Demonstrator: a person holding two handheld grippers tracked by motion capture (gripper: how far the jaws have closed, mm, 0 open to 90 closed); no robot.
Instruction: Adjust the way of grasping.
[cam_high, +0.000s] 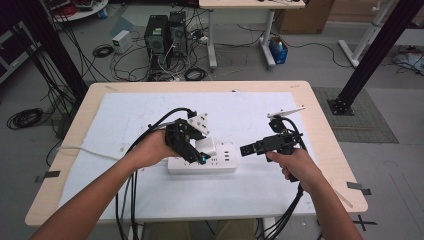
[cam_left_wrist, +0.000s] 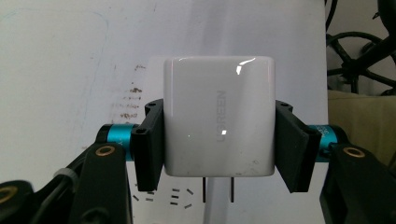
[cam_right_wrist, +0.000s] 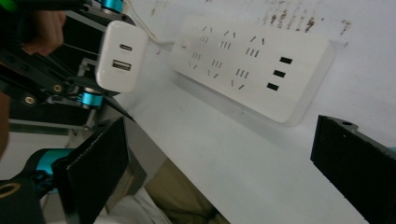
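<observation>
1. We are holding the white charger (cam_left_wrist: 218, 116) clamped by its two sides in the left gripper (cam_left_wrist: 218, 140), prongs pointing down toward the power strip (cam_high: 202, 162) just below.
2. Our right gripper (cam_high: 250, 149) is hanging wide open and empty, beside the strip's right end.
3. The left gripper view is showing the prongs; the right gripper view is showing the charger's ports and the strip's sockets.

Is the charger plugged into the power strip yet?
Out. The charger sits clamped in the left gripper, both prongs bare above the power strip.
</observation>
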